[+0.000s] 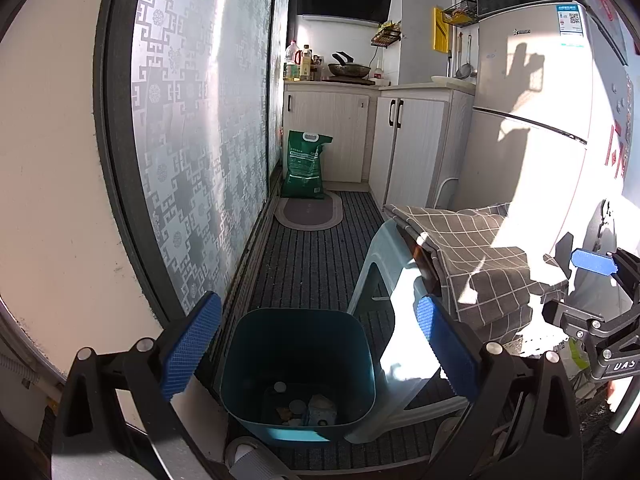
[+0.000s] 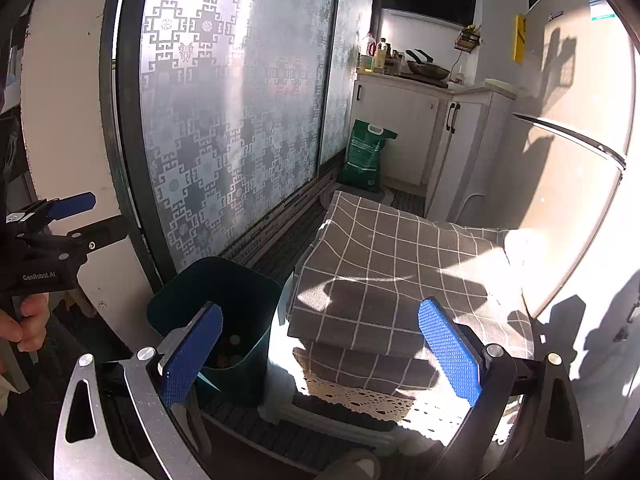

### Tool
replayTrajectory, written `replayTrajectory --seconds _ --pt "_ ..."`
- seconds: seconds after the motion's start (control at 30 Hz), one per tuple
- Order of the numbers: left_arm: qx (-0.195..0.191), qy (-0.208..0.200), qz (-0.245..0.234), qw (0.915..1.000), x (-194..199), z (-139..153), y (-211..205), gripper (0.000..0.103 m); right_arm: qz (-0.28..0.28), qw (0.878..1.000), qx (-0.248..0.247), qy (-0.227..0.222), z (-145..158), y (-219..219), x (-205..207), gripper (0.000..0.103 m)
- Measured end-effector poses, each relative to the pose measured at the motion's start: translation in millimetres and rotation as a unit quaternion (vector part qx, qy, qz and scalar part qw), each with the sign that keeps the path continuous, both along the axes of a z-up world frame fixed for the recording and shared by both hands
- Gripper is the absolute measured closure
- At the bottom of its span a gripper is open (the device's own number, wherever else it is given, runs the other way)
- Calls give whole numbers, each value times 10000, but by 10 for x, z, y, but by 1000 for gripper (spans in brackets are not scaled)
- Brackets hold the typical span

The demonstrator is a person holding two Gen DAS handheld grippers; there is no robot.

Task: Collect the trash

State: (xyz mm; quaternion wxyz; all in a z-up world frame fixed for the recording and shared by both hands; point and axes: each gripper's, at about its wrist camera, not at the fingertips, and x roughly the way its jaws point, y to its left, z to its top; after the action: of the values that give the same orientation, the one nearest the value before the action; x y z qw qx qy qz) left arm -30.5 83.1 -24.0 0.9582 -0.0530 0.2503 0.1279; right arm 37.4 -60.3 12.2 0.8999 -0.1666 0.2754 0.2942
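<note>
With both the left claw (image 1: 318, 350) and right claw (image 2: 320, 354) spread apart and empty, either could knock over the bin (image 1: 298, 368) beside the stool (image 1: 384, 264).

light: hard sun, blown glare on the fridge (image 1: 532, 120) | shadows: sharp | edges: fisheye-bent — dark corners

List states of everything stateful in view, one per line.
left gripper: open, empty, above the bin
right gripper: open, empty
trash bin: upright, lidless, a few scraps at the bottom
checked cloth: folded, draped over the stool
stool: upright, beside the bin
green bag: upright against the cabinet
cabinet doors: shut
fridge: shut
</note>
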Motion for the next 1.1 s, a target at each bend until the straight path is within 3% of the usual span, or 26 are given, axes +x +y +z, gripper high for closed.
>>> replayTrajectory --seconds 1.1 --pt "6 10 -13 10000 -11 -4 -15 3 5 10000 -14 -2 -1 25 -10 3"
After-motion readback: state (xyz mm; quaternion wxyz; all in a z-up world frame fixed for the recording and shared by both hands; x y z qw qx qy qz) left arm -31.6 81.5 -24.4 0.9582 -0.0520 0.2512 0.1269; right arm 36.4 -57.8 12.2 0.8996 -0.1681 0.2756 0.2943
